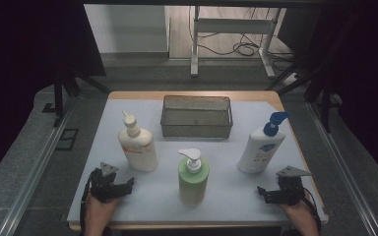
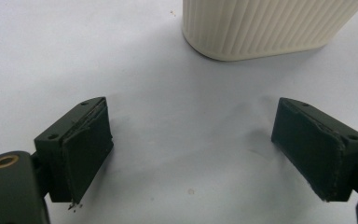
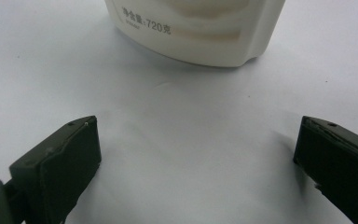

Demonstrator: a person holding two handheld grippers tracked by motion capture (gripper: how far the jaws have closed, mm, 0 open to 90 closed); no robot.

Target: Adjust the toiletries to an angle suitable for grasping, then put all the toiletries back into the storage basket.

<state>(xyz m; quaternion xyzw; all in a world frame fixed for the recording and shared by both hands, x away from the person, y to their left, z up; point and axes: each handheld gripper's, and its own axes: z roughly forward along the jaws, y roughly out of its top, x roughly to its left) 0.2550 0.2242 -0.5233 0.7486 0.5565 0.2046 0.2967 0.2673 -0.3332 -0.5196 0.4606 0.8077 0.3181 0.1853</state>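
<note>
On the near edge of the bench: both grippers rest low, one at each front corner, well apart.
Left gripper (image 1: 128, 185): its fingers (image 2: 81, 154) stand wide apart with nothing between them; bare white sheet lies ahead of them.
Cream bottle (image 1: 138, 146): upright, near and beyond the left gripper, not touched; its ribbed base (image 2: 261, 28) stands clear of the fingers.
Right gripper (image 1: 262, 192): its fingers (image 3: 63, 170) are spread wide, holding nothing, over bare sheet.
White bottle with blue pump (image 1: 262, 146): upright, near and beyond the right gripper, apart from it; its printed base (image 3: 196, 30) shows ahead.
Green bottle (image 1: 193, 177): upright at centre front, between the two grippers, open sheet on both flanks.
Wire basket (image 1: 197, 129): at the back centre, behind all three bottles.
Bench (image 1: 128, 96): the right gripper sits close to the front right corner.
</note>
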